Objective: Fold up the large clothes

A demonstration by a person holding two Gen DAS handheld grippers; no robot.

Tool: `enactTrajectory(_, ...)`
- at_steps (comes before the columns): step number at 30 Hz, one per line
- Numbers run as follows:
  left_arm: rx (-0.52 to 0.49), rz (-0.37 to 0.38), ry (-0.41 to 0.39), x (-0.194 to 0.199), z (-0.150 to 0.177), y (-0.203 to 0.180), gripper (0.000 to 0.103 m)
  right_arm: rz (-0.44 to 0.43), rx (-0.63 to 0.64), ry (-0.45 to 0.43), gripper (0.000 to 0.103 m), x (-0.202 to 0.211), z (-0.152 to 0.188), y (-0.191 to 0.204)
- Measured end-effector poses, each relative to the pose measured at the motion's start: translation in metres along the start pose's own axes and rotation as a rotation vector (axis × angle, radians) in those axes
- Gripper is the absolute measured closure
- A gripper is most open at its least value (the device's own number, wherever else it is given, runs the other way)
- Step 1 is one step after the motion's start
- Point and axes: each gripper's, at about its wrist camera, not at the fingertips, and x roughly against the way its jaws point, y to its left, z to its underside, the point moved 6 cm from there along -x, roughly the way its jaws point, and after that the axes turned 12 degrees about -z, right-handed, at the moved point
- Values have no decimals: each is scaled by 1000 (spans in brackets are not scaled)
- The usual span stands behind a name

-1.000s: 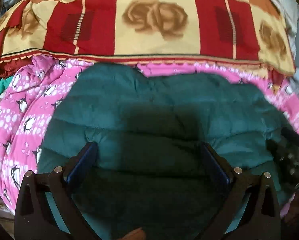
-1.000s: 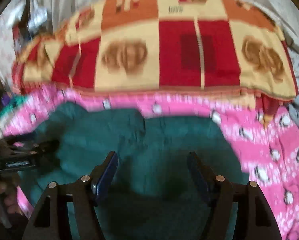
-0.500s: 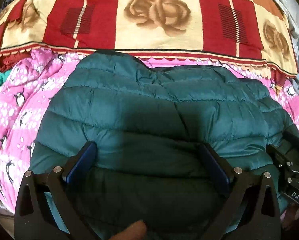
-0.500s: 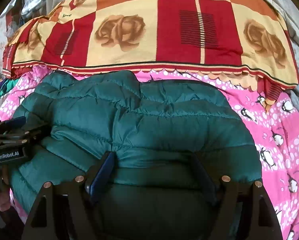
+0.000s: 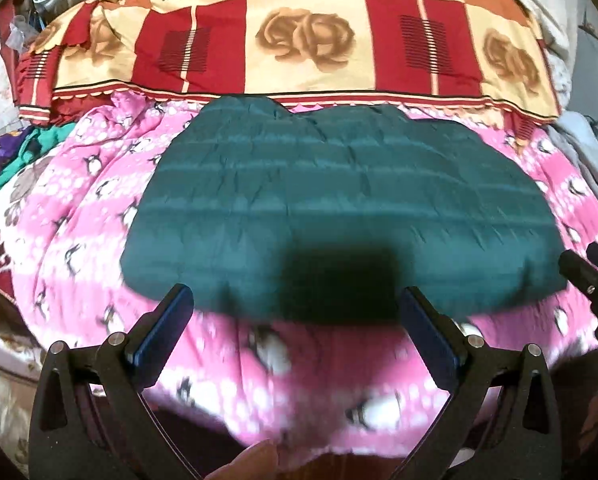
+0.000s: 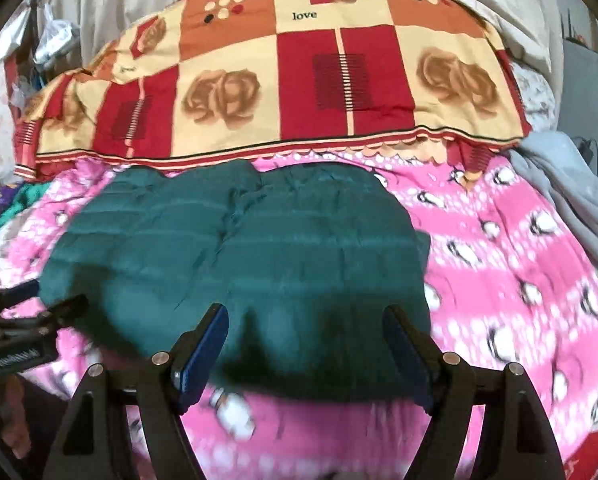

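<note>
A dark green quilted puffer jacket (image 5: 331, 200) lies folded into a wide flat bundle on a pink penguin-print blanket (image 5: 83, 208). It also shows in the right wrist view (image 6: 239, 256). My left gripper (image 5: 295, 304) is open and empty, just above the jacket's near edge. My right gripper (image 6: 305, 320) is open and empty over the jacket's near right part. The right gripper's tip shows at the far right of the left wrist view (image 5: 591, 276). The left gripper shows at the left of the right wrist view (image 6: 23, 336).
A red and cream rose-patterned quilt (image 5: 307, 36) lies folded behind the jacket, also in the right wrist view (image 6: 283, 84). Grey cloth (image 6: 567, 192) sits at the right. Green and purple clothes (image 5: 11, 152) lie at the left edge.
Both grippers have pulled back and up from the jacket. More pink blanket shows in front of it. The jacket lies flat, out of both grippers.
</note>
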Motion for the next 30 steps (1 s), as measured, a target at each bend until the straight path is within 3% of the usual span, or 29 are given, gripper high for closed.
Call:
enactTrajectory(12, 0, 38, -38, 72, 36, 10, 0, -4, 12, -119, 26, 109, 31, 35)
enactTrajectory(21, 9, 60, -94, 106, 46, 8, 0, -25, -5, -147, 26, 141, 53, 42)
enactTrajectory(30, 16, 48, -105, 111, 44, 8, 0, -15, 6, -146, 26, 140, 54, 40)
